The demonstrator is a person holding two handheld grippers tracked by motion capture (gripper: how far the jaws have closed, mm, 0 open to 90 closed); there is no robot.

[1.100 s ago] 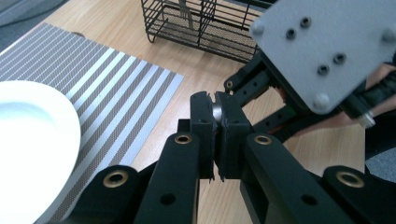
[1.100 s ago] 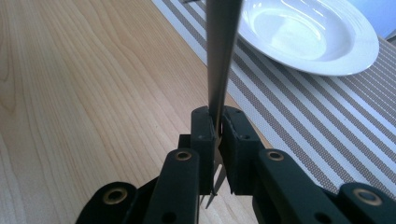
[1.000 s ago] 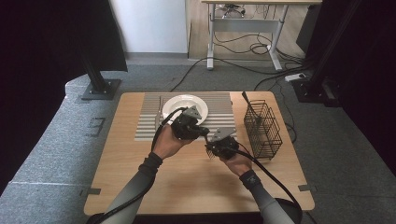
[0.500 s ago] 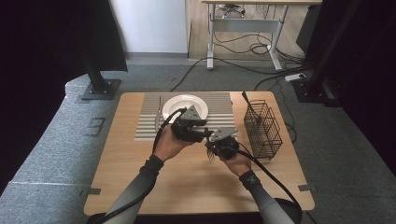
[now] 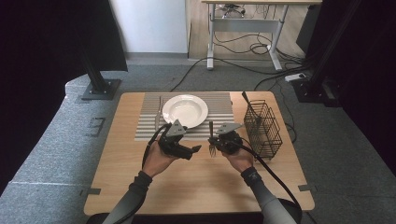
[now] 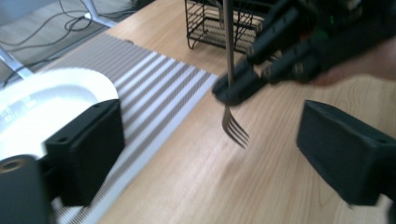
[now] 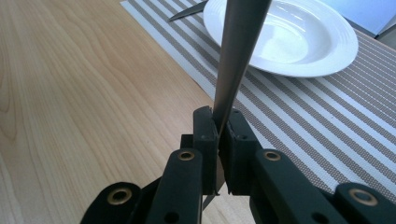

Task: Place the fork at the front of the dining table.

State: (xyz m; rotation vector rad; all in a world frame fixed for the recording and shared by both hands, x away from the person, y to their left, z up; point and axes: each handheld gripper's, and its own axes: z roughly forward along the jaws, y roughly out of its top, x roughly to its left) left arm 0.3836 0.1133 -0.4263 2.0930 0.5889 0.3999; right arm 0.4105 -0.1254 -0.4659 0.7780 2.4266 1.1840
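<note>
Knife (image 5: 158,113) lies at the far left, along the left edge of the striped mat (image 5: 219,122), with the white plate (image 5: 185,110) just beside it in the mat's middle. Nearer the person, the left gripper (image 5: 195,149) has just been opening; its jaws now stand wide with nothing between them, pointed across at the fork (image 6: 232,88). That fork is pinched by its handle in the right gripper (image 5: 212,140), jaws closed tight on it, near the mat's near right corner. It hangs close to upright, tines down just above the wood, handle rising toward the mat. So its long axis runs up and down; laying it to the right of the plate would likely call for tipping it flat, and the right hand is the nearer one. Farthest right stands the wire basket (image 5: 264,132).
</note>
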